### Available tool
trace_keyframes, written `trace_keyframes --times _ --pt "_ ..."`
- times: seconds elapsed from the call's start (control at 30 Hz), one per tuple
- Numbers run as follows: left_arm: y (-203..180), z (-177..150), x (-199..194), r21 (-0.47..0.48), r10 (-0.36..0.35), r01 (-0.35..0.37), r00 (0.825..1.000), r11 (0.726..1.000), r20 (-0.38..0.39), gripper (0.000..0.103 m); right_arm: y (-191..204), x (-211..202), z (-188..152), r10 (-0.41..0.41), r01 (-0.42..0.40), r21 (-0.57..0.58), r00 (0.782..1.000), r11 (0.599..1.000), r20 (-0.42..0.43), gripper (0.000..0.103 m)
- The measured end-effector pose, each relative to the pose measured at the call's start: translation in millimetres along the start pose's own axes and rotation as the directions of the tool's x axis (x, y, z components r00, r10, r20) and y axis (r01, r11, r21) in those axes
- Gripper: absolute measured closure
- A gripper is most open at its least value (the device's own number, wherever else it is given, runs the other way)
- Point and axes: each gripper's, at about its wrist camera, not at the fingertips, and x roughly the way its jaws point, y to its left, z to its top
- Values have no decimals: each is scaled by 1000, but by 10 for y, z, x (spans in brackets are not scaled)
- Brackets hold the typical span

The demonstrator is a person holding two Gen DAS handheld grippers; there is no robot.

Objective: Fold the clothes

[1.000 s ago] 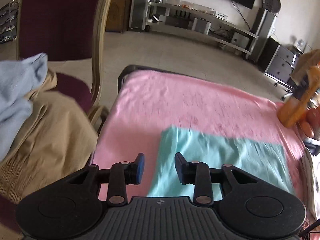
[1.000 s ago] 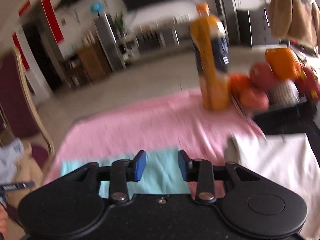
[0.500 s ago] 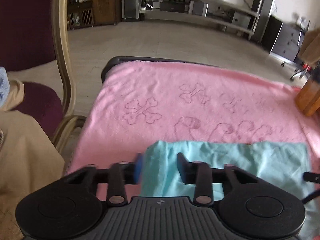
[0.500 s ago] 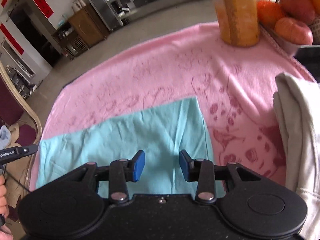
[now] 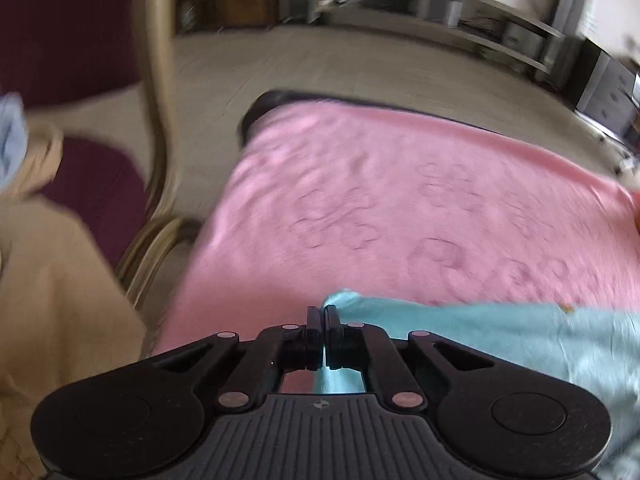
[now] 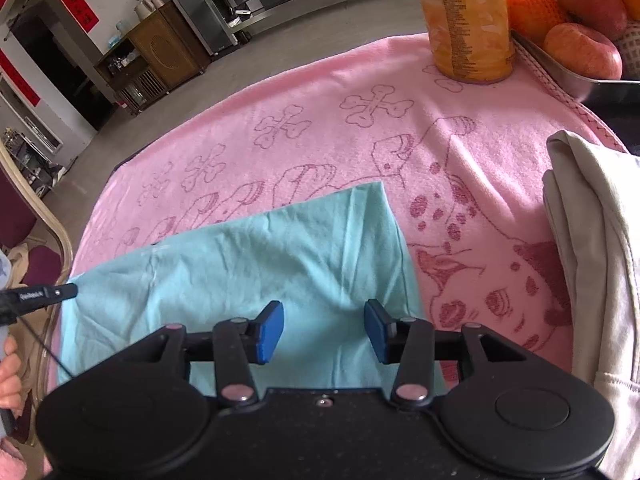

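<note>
Teal cloth [image 6: 248, 264] corner pinched in closed left gripper [image 5: 323, 320]; right gripper [image 6: 325, 330] wide open, empty (above cloth, contact unclear), pink blanket [image 6: 320, 120] beneath.

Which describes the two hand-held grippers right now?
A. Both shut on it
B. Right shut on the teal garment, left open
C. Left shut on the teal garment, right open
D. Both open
C: the left hand-held gripper pinches the teal garment edge; the right hand-held gripper hovers with jaws apart.
</note>
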Motion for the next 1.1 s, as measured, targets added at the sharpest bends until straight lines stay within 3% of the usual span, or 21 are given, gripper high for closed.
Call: trace_keyframes --times 0.1,0.17,0.2,0.23,0.27,0.33,0.47,0.6,0.67,0.7,0.73,0.8,1.03,1.1 --pt "234 28 113 -71 34 -38 998 997 -54 102 1 4 -1 -6 6 -12 1000 1000 -1 59" --pt "286 29 45 -106 -43 37 998 994 -54 100 4 5 -2 -9 9 -16 1000 1000 -1 59" --pt "277 27 1 -110 -72 67 996 992 -43 91 4 5 -1 -8 8 -16 1000 1000 0 58" --pt "236 22 -41 -100 -87 85 996 991 -23 75 3 5 0 -6 6 -14 1000 1000 0 58" --pt "195 16 -83 -89 -103 102 995 991 -2 68 1 4 0 -4 4 -12 1000 1000 0 57" --pt "116 4 -153 -68 -132 133 991 989 31 66 -1 1 1 -2 2 -12 1000 1000 1 57" --pt "80 -35 -137 -77 -133 134 991 988 18 66 -8 -5 4 4 -4 -2 1000 1000 6 56" --pt "46 -44 -209 -55 -69 72 997 996 45 62 -6 -38 19 11 -11 6 1000 1000 27 56" --pt "-14 -49 -278 -9 -9 10 997 1000 78 48 -5 -77 32 15 -16 9 999 1000 52 56" --pt "-49 -57 -310 15 14 -16 995 1000 97 37 -5 -97 38 18 -19 10 998 1000 64 56" --pt "-88 -73 -340 38 28 -33 993 999 117 15 -2 -112 42 19 -20 11 997 1000 74 54" --pt "-153 -94 -387 63 65 -74 988 995 142 5 9 -137 45 19 -20 13 996 1000 90 53" --pt "-235 -100 -337 110 33 -43 995 993 91 6 62 -171 48 25 -26 10 993 1000 115 50" --pt "-242 -115 -341 125 50 -63 993 990 105 6 70 -169 48 22 -23 12 993 1000 117 50"
